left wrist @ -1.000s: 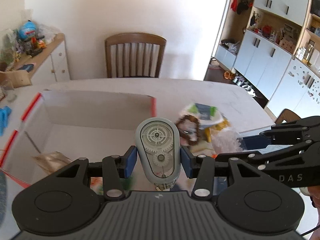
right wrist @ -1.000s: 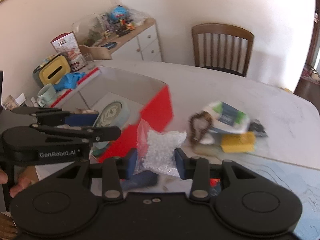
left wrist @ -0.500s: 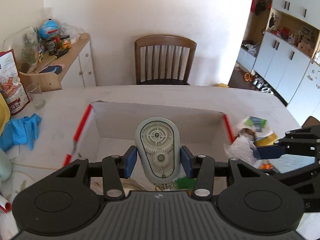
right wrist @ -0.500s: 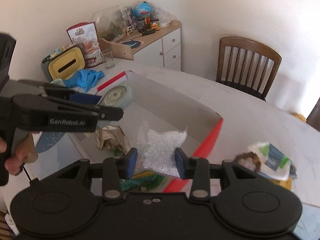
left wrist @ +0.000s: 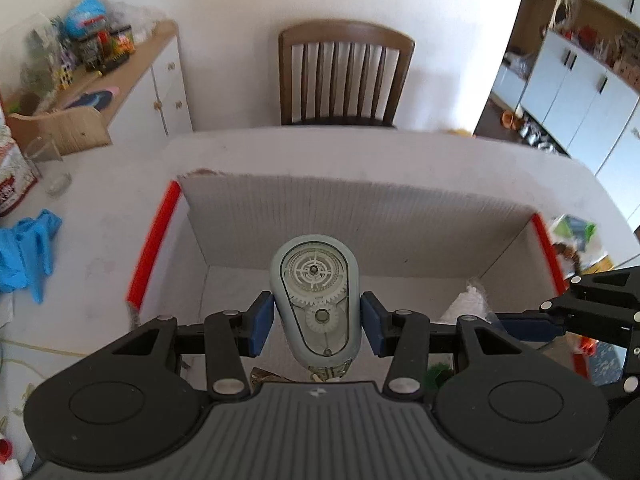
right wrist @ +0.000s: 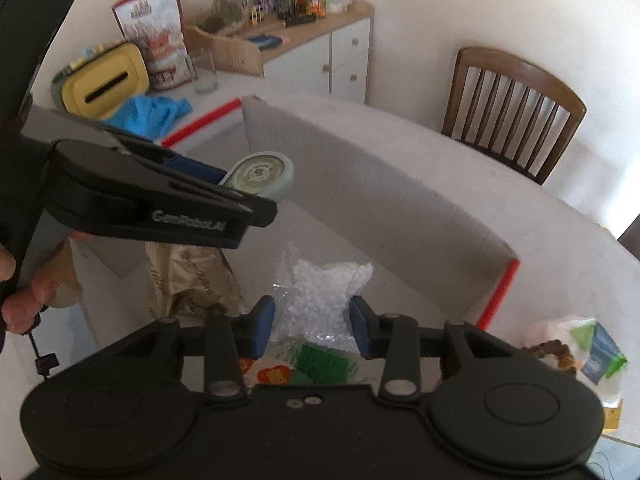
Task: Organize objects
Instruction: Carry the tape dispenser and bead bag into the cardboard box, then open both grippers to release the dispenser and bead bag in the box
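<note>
My left wrist view looks steeply down, close over the open cardboard box (left wrist: 360, 216), facing the wooden chair (left wrist: 346, 76). My right wrist view looks down into the same box (right wrist: 400, 200) from its right, angled toward the sideboard (right wrist: 320, 48). Both share box, chair and sideboard.

Right hand-held gripper (right wrist: 312, 322) clamps bag of white pellets (right wrist: 322, 296) over cardboard box (right wrist: 400, 200)

Bright, soft daylight, heavy fisheye bending at edges, slight motion blur throughout.
</note>
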`<state>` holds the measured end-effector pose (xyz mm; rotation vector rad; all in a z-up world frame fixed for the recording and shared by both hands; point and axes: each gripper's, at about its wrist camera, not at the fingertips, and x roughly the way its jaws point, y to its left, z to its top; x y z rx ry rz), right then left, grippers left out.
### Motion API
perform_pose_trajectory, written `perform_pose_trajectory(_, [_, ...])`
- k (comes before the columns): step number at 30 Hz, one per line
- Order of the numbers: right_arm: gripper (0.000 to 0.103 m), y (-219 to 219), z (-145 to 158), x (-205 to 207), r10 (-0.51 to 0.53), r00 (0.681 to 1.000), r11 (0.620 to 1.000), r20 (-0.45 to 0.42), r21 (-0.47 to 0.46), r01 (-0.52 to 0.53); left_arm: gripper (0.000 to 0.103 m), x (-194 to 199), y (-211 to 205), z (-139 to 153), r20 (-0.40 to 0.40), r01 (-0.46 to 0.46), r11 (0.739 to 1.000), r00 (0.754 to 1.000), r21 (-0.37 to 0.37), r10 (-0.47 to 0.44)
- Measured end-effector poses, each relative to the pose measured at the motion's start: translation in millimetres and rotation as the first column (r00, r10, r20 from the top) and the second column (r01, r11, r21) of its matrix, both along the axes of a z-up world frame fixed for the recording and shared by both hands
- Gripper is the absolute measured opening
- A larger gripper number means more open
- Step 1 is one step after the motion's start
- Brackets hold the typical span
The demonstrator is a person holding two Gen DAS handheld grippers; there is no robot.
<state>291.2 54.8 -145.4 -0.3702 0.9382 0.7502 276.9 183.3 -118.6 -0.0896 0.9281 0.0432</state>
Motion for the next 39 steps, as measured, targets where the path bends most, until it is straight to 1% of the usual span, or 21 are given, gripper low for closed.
perform_pose_trajectory(7, [0.039,14.4,-19.1,1.9,0.014,0.999,0.997,-0.050,-0.075,-0.018,0.047,20.6,2.7,-25.1,-0.108,-0.006,1.000,0.994,-0.002,0.006])
perform_pose_trajectory(12, [0.039,18.7,-24.6,0.4,0.015,0.998,0.996,-0.068,-0.092,-0.021,0.047,28.2,0.7,-38.4,-0.196,0.001,1.000,0.981,-0.004,-0.002])
perform_pose_trajectory(19, [0.040,21.0,-31.1,-1.1,0.003,0.997,0.994,-0.083,-0.108,-0.012,0.047,31.8,-3.6,-46.0,-0.254,0.014,1.000,0.967,0.006,-0.013])
perform_pose_trajectory(24, [0.046,14.2,-26.0,-2.2,0.002,0.997,0.997,-0.077,-0.073,-0.008,0.048,29.6,-2.9,-45.7,-0.254,0.010,1.000,0.967,0.002,-0.010])
perform_pose_trajectory(25, [0.047,12.4,-24.3,-2.9,0.003,0.997,0.998,-0.076,-0.063,-0.008,0.050,28.6,-2.9,-45.1,-0.250,0.010,1.000,0.968,0.003,-0.009])
perform_pose_trajectory(27, [0.049,9.1,-21.0,-4.3,0.004,0.997,0.999,-0.074,-0.049,-0.008,0.058,26.9,-3.5,-42.6,-0.240,0.009,1.000,0.971,0.010,-0.006])
perform_pose_trajectory(29, [0.049,7.0,-17.1,-5.5,0.005,0.998,0.999,-0.070,-0.039,-0.008,0.060,25.5,-2.6,-38.9,-0.228,0.001,1.000,0.974,0.008,0.001])
perform_pose_trajectory(33, [0.049,-1.8,-5.8,-10.4,0.008,0.998,1.000,-0.060,-0.005,-0.008,0.061,21.1,-2.1,-29.9,-0.206,-0.007,1.000,0.978,0.000,0.007])
perform_pose_trajectory(39, [0.049,-15.4,13.1,-15.8,0.002,0.999,0.999,-0.049,0.047,0.000,0.061,10.4,-6.3,-16.0,-0.172,-0.005,1.000,0.985,0.017,0.008])
